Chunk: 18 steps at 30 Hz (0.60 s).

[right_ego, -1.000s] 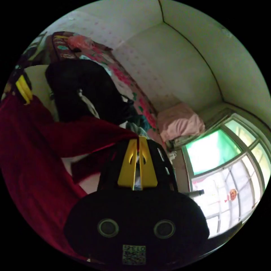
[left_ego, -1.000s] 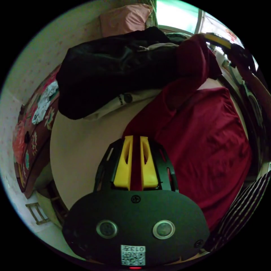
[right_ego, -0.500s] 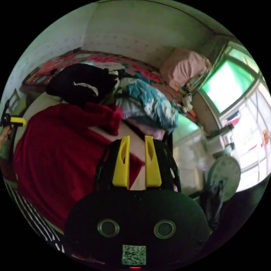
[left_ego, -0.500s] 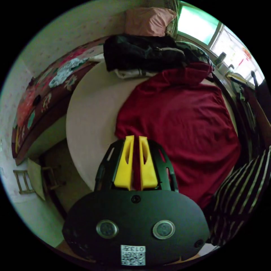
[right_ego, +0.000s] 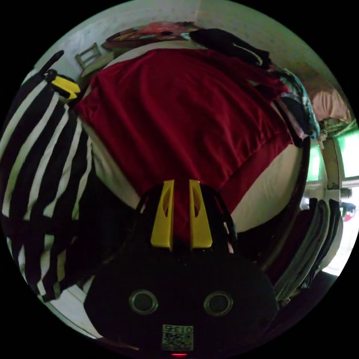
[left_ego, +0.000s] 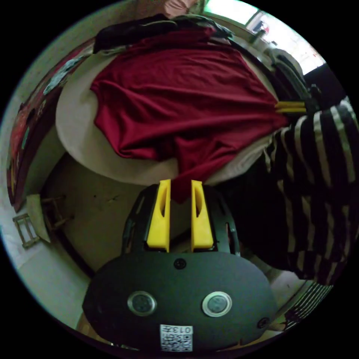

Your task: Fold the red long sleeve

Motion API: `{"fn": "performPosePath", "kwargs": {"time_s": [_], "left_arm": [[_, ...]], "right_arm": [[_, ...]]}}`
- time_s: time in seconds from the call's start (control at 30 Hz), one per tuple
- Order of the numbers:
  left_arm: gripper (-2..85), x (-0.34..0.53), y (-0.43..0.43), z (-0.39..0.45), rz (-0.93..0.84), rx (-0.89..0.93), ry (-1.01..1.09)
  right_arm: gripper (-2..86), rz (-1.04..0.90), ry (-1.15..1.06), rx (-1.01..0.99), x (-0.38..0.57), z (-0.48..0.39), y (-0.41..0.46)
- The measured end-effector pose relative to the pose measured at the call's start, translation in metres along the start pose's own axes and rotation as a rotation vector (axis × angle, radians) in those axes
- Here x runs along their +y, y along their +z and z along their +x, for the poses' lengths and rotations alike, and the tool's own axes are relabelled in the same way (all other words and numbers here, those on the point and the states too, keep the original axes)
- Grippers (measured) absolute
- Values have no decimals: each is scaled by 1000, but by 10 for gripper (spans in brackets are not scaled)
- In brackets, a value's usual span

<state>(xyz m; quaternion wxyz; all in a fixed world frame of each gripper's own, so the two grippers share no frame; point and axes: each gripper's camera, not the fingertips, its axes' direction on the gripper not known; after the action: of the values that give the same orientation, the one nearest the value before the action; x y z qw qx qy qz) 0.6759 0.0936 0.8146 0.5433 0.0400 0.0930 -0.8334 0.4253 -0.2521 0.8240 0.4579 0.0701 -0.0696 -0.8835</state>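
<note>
Text check, both views. We find one marked item per view: a small white sticker (left_ego: 176, 337) on the black body of the left gripper (left_ego: 180, 183), low in the left gripper view, and a matching sticker (right_ego: 178, 337) on the body of the right gripper (right_ego: 181, 183), low in the right gripper view. Each carries a square black-and-white code pattern with a short line of characters along its upper edge. The characters are too small and dim for us to read reliably.
</note>
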Motion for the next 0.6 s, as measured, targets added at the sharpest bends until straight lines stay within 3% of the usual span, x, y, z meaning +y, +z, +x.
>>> {"fn": "performPosePath", "kwargs": {"time_s": [0.17, 0.27, 0.4, 0.6], "left_arm": [[92, 18, 54, 75, -149, -276, 201], [113, 13, 60, 95, -74, -386, 196], [117, 7, 83, 109, -105, -418, 236], [51, -2, 93, 117, -157, -412, 209]], "right_arm": [[72, -73, -148, 37, 27, -16, 17], [74, -69, -162, 42, 33, -14, 21], [73, -59, -179, 51, 40, -13, 29], [26, -74, -219, 58, 43, -9, 37]]}}
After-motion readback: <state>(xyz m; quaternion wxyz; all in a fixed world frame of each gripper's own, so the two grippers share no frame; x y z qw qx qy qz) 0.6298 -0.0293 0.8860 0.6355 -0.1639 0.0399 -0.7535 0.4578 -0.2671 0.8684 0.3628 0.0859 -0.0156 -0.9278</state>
